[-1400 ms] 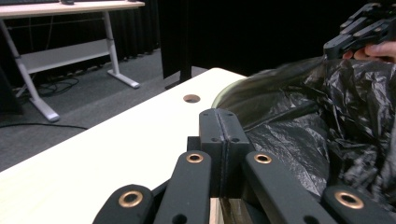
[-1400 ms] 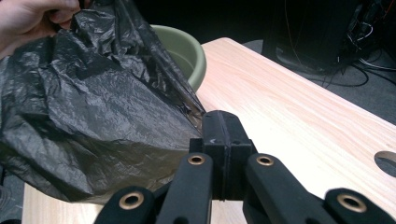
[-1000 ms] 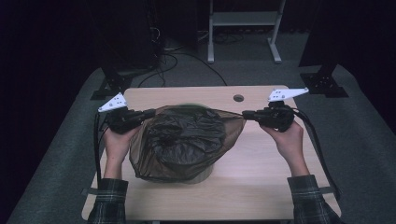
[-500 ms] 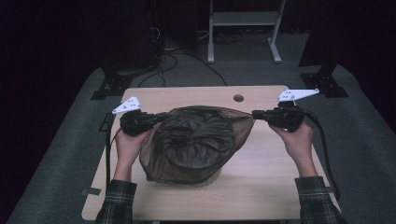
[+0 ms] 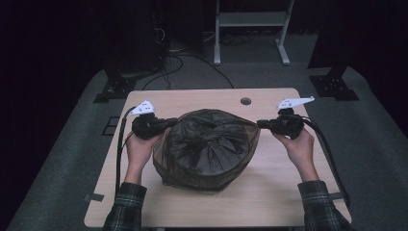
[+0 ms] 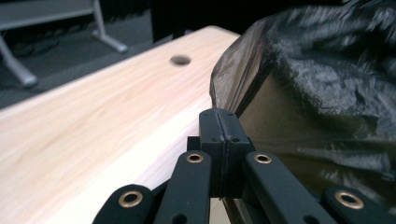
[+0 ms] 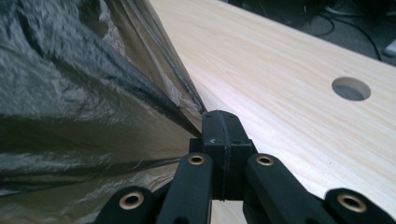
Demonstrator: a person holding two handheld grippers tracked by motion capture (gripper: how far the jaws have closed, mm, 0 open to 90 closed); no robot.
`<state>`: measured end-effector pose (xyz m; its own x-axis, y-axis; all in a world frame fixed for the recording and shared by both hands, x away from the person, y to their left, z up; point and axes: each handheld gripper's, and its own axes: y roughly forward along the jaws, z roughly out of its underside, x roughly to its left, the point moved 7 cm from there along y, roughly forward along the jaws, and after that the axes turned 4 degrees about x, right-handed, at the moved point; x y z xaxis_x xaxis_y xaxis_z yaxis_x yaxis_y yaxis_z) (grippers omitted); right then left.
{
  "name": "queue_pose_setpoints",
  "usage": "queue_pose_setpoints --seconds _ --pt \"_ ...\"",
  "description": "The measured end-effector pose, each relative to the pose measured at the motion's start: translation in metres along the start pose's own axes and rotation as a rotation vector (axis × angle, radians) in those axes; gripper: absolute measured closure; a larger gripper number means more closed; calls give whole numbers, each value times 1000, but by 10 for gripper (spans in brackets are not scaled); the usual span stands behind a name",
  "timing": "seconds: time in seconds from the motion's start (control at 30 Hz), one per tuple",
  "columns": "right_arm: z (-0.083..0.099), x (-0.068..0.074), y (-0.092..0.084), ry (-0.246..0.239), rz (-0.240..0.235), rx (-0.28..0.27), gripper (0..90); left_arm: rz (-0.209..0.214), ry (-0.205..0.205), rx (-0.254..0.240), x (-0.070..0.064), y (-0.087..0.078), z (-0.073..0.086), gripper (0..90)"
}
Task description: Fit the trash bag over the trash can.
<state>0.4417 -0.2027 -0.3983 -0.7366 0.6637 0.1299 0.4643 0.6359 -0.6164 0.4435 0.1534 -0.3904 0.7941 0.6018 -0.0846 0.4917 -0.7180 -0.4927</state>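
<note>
Standing on grey carpet (image 5: pixel 72 159), wooden table (image 5: pixel 207 98), dark room

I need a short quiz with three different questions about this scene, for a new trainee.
1. True or false: the left gripper and the right gripper each pinch an edge of the dark plastic bag.
2. What does the bag rest on? A) the grey floor B) the wooden table C) a metal shelf
3. Fill in: the round hole in the table lies near its ____ edge, seen from the person's side.

Key: 1 true, since both pairs of jaws are closed on the thin film at opposite sides. 2 B. 3 far.
</note>
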Motion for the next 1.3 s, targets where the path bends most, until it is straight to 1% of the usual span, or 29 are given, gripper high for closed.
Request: queue_pose_setpoints --seconds 0.1,0.13,0.17,0.3,0.33,0.4,0.5,0.6,0.63,0.67,0.7,0.73,0.77,0.8,0.83,0.87,0.93,0.97,1.03,1.07,1.1,1.13,1.17,1.23,1.27,1.3 --pt "4 0 8 2 2 21 900 4 -10 7 3 0 10 899" --pt "4 0 8 2 2 21 900 4 -10 7 3 0 10 899" --pt "10 0 13 2 4 35 900 3 -21 18 5 -1 18 899" --pt "19 -1 20 12 2 56 900 5 -35 38 6 2 34 899" --pt "22 -1 23 14 1 61 900 5 -35 38 6 2 34 899" --pt "25 -2 26 19 1 70 900 5 -38 59 7 5 46 899" --pt "30 -2 32 25 -2 84 900 1 -48 78 7 7 55 899" --pt "34 -1 38 17 4 106 900 5 -56 80 8 9 61 893" --pt "34 -1 38 11 4 105 900 -2 -62 75 8 7 60 856" --pt "33 0 38 8 2 99 895 -10 -67 63 10 4 58 798" --pt "31 -1 35 6 18 82 784 -9 -71 47 10 1 56 759" --pt "30 -2 33 11 23 72 731 -13 -74 31 11 -4 53 728" --pt "28 -2 29 19 22 59 669 -17 -83 15 12 -9 49 674" --pt "28 -2 29 19 22 59 669 -17 -83 15 12 -9 49 623" --pt "23 -5 19 28 44 29 596 -34 -80 -15 15 -22 39 567" --pt "21 -6 15 30 44 17 579 -42 -81 -31 15 -29 34 533" --pt "13 -5 3 30 52 -27 537 -35 -71 -67 13 -42 22 494" --pt "9 -3 -2 28 46 -41 525 -29 -61 -72 11 -48 16 473" --pt "-1 3 -12 8 32 -71 492 -22 -37 -87 5 -55 6 436" --pt "-5 7 -15 0 24 -81 492 -13 -22 -93 -1 -60 0 418" --pt "-11 13 -20 -18 11 -97 482 -6 -11 -99 -5 -61 -4 401" --pt "-15 17 -23 -27 5 -107 481 10 7 -103 -12 -64 -11 394" --pt "-22 24 -27 -38 -20 -120 480 20 21 -105 -16 -65 -15 388" --pt "-31 34 -32 -64 -36 -133 479 50 49 -113 -28 -67 -24 386" --pt "-31 34 -32 -64 -36 -133 479 50 49 -113 -28 -67 -24 385" --pt "-41 48 -35 -99 -73 -145 479 75 89 -109 -41 -68 -35 386"
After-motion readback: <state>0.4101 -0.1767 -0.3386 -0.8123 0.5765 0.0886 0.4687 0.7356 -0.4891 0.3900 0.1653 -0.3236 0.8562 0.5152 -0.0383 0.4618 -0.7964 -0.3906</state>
